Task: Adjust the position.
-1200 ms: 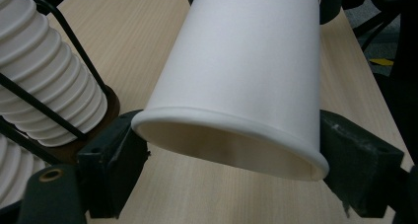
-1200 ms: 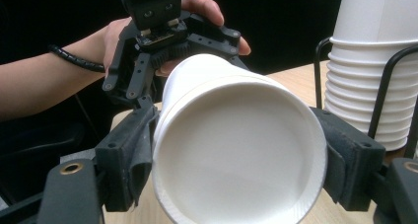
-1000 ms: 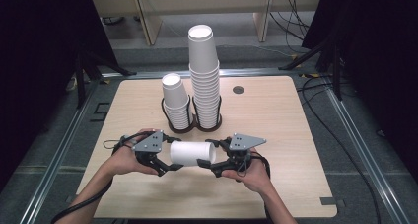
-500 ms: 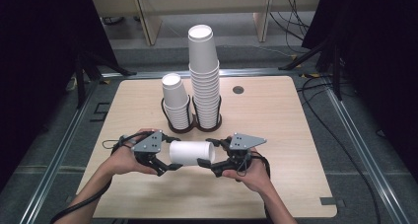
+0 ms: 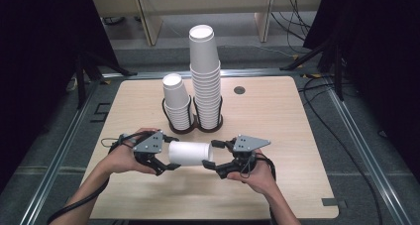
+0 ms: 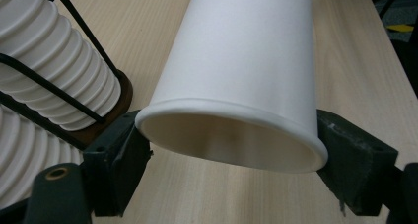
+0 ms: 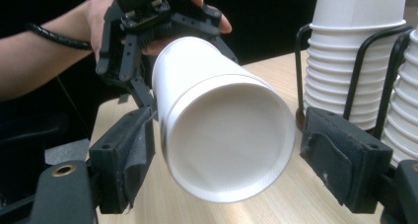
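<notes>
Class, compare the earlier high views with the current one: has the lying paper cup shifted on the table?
No. The lying paper cup lies in the same spot in front of the wire cup holder, between the left gripper and right gripper.

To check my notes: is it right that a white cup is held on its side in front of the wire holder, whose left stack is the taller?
Not quite: the high view shows the right stack as the taller and the left stack as the shorter. The white cup is indeed held on its side in front of the wire holder.
</notes>
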`<state>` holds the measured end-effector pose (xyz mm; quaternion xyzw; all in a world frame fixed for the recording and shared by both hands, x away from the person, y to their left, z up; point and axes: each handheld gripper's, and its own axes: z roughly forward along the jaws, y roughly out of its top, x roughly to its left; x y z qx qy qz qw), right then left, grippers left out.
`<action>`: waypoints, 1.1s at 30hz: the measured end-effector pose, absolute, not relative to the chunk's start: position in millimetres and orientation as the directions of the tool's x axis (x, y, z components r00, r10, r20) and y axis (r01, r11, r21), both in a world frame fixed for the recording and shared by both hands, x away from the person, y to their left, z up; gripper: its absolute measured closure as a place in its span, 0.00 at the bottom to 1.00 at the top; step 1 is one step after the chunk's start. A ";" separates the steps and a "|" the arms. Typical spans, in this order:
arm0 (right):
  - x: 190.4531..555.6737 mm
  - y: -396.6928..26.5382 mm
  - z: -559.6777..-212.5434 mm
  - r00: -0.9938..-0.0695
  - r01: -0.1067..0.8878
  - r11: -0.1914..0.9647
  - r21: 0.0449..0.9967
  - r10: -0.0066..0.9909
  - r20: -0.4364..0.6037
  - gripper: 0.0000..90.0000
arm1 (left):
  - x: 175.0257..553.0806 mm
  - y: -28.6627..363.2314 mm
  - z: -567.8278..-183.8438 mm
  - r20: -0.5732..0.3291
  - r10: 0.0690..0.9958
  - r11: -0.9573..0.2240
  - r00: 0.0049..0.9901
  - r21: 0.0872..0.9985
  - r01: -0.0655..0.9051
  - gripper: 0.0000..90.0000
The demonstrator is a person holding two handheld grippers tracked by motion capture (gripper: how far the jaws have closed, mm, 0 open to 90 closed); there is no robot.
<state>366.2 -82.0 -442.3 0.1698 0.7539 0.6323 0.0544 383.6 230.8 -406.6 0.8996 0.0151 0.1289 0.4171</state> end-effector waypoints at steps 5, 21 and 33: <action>365.7 -88.2 -442.5 -0.930 0.192 0.148 0.970 0.343 0.132 0.24 | 383.8 230.5 -404.8 0.216 0.135 -0.663 0.967 0.745 -0.074 0.21; 365.8 -98.8 -442.8 -0.908 0.213 0.193 0.958 0.401 0.122 0.23 | 384.3 229.5 -378.5 0.356 0.043 -0.838 0.933 0.521 -0.160 0.22; 364.9 -89.0 -442.9 -0.908 0.212 0.234 0.949 0.405 0.103 0.23 | 380.3 216.3 -361.8 0.400 -0.066 -0.935 0.914 0.295 -0.196 0.22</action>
